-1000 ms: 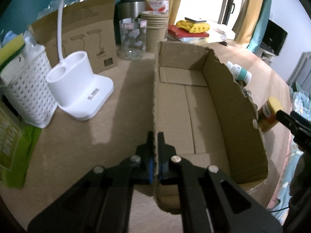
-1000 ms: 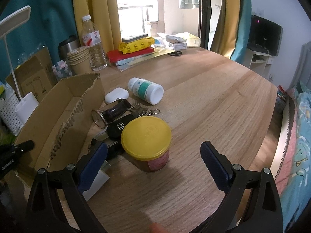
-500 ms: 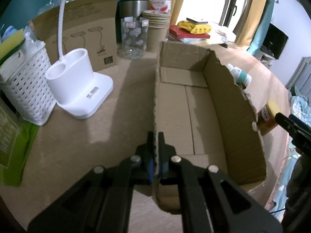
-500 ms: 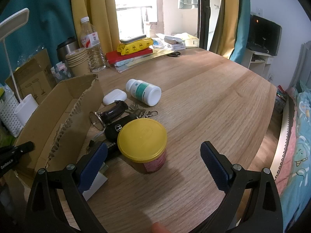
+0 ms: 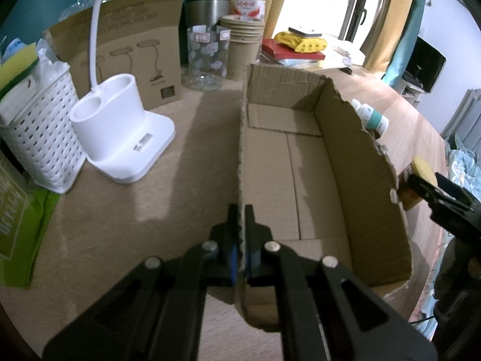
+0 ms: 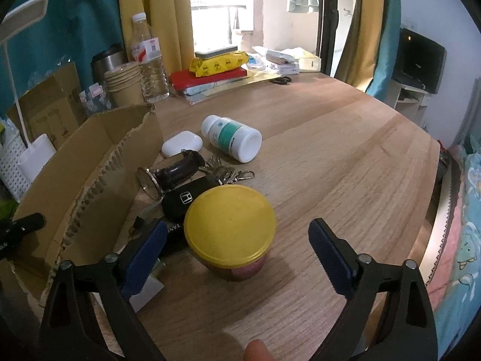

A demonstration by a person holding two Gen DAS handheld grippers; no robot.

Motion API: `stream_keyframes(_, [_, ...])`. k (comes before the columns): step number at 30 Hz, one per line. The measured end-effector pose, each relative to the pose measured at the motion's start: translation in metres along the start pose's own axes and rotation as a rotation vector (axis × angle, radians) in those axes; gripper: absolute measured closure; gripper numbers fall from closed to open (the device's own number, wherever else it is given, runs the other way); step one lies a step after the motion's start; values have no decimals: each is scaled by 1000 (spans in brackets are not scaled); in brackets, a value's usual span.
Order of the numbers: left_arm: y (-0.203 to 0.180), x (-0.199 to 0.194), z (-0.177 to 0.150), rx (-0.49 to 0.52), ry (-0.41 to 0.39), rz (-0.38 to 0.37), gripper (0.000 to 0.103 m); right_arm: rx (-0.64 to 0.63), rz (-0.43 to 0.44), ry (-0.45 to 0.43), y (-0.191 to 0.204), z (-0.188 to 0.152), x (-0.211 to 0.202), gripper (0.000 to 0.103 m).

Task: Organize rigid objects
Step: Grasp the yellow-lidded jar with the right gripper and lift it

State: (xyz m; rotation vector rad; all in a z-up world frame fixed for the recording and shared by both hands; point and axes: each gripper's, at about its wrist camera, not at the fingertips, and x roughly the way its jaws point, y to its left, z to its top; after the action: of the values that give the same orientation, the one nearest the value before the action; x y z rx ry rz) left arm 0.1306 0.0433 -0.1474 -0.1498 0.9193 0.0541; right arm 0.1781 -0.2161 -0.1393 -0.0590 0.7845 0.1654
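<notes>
My left gripper is shut on the left wall of an empty, open cardboard box. The box also shows at the left of the right wrist view. My right gripper is open, its fingers either side of a jar with a yellow lid standing on the wooden table. Beyond the jar lie a black Honda car key, a key bunch, a black carabiner item, a white earbud case and a white pill bottle on its side.
A white lamp base, a white basket, a flat lamp carton, a glass jar and paper cups stand left of and behind the box. Books, a yellow pack and a water bottle sit at the back.
My right gripper has moved forward, so the yellow-lidded jar now sits further between its open fingers. My left gripper keeps its hold on the box wall.
</notes>
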Motion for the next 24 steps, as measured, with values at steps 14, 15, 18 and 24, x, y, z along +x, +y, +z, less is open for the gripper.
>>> stream_keyframes(14, [-2, -1, 0, -2, 1, -1, 100, -11, -4, 9, -4, -3, 6, 46])
stream_keyframes(15, [-2, 0, 0, -2, 1, -1, 100, -13, -2, 5, -4, -3, 5, 46])
stream_keyframes(18, [-2, 0, 0, -2, 2, -1, 100, -13, 1, -8, -3, -1, -1, 46])
stream_keyframes(24, [-1, 1, 0, -7, 2, -3, 101, -32, 28, -53, 8, 12, -24, 46])
